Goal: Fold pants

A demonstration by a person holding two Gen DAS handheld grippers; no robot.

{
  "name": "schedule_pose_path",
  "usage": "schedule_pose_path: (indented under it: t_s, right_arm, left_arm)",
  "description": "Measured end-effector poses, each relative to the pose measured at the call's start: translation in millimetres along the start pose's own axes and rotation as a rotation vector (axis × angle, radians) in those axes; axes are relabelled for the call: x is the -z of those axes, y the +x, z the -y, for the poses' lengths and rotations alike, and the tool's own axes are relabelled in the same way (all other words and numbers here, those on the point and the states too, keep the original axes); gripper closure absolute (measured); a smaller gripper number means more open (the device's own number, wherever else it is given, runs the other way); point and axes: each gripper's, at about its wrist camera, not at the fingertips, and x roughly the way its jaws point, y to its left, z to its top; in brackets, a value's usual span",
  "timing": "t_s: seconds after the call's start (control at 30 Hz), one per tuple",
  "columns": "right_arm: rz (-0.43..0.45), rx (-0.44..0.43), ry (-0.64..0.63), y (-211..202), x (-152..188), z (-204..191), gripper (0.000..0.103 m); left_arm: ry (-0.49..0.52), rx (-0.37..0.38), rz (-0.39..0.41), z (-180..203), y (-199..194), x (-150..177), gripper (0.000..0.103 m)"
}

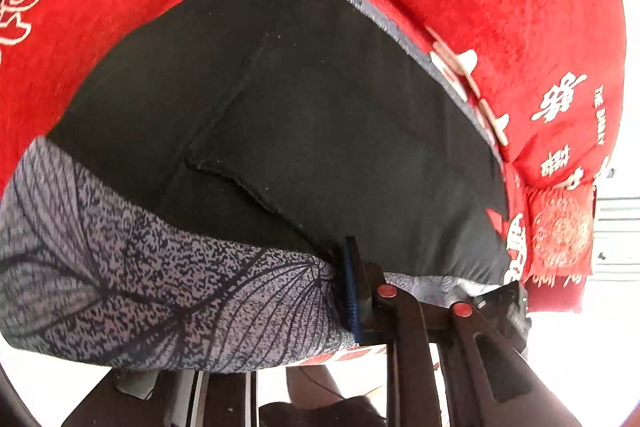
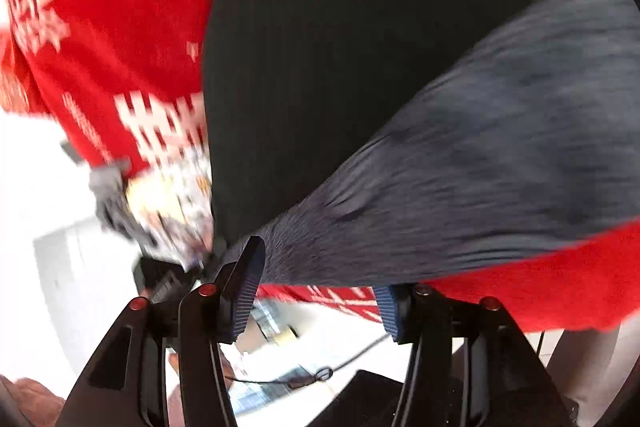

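Black pants with a stitched pocket seam lie on a grey leaf-patterned cloth, which shows along their near and far edges. My left gripper is shut on a raised fold of that grey cloth at the pants' near edge. One blue pad presses the fold and the other finger is hidden under the cloth. In the blurred right wrist view the pants and the grey cloth fill the frame. My right gripper stands open just below the cloth's edge, with nothing between its pads.
A red blanket with white characters lies under everything, with a red embroidered patch at its right edge. Past the blanket's edge I see a pale floor, a white cabinet, a cable and a colourful printed item.
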Motion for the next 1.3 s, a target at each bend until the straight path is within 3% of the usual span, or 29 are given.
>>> schedule_pose_path:
  t_s: [0.03, 0.07, 0.1, 0.13, 0.17, 0.23, 0.37, 0.47, 0.5, 0.53, 0.63, 0.77, 0.83, 0.87, 0.93, 0.97, 1.07, 1.2, 1.3]
  right_arm:
    - [0.038, -0.024, 0.039, -10, -1, 9, 0.047]
    - [0.073, -0.056, 0.086, -17, -2, 17, 0.056]
    - [0.125, -0.083, 0.156, -26, -4, 31, 0.09]
    - [0.17, -0.081, 0.206, -33, -3, 38, 0.097]
    - [0.212, -0.075, 0.25, -40, -1, 43, 0.097]
    - [0.241, -0.027, 0.215, -50, 0, 28, 0.097]
    - [0.2, 0.109, -0.068, -69, -15, -56, 0.097]
    - [0.136, 0.142, -0.247, -77, -53, -117, 0.097]
    - [0.11, 0.151, -0.293, -78, -70, -132, 0.097]
    - [0.088, 0.158, -0.325, -74, -86, -146, 0.097]
    - [0.015, 0.178, -0.356, -39, -145, -188, 0.096]
    - [-0.055, 0.243, -0.368, 0, -218, -184, 0.091]
    - [-0.078, 0.301, -0.342, 33, -255, -172, 0.084]
    - [-0.087, 0.334, -0.311, 48, -269, -163, 0.073]
    - [-0.113, 0.312, -0.259, 63, -287, -141, 0.071]
    - [-0.108, 0.285, -0.252, 61, -289, -139, 0.069]
    - [-0.137, 0.261, -0.294, 51, -285, -153, 0.037]
    - [-0.115, 0.291, -0.422, 13, -262, -173, 0.035]
    - [-0.078, 0.308, -0.388, -21, -244, -160, 0.035]
  left_arm:
    - [0.002, -0.02, -0.016, -2, 6, -1, 0.081]
    - [-0.001, -0.031, -0.024, -4, 10, -2, 0.081]
    - [-0.013, -0.044, -0.039, -8, 15, -1, 0.081]
    - [-0.025, -0.052, -0.045, -12, 15, 0, 0.081]
    - [-0.039, -0.055, -0.043, -10, 14, -1, 0.081]
    - [-0.036, -0.052, -0.02, 0, 2, -2, 0.081]
    - [0.0, -0.022, 0.051, 30, -30, -17, 0.081]
    - [0.043, -0.051, 0.145, 63, -49, -47, 0.079]
    - [0.055, -0.069, 0.169, 70, -50, -59, 0.069]
    - [0.065, -0.094, 0.2, 77, -51, -70, 0.062]
    - [0.077, -0.147, 0.262, 89, -29, -126, 0.061]
    - [0.088, -0.287, 0.247, 85, 31, -183, 0.061]
    - [0.061, -0.389, 0.227, 79, 64, -208, 0.047]
    - [0.041, -0.417, 0.252, 74, 68, -215, 0.044]
    - [-0.011, -0.437, 0.264, 70, 62, -227, 0.044]
    - [-0.024, -0.438, 0.281, 71, 51, -229, 0.044]
    - [0.032, -0.5, 0.318, 82, 15, -221, 0.044]
    - [0.22, -0.571, 0.201, 115, 16, -180, 0.044]
    - [0.298, -0.533, 0.084, 148, 53, -145, 0.044]
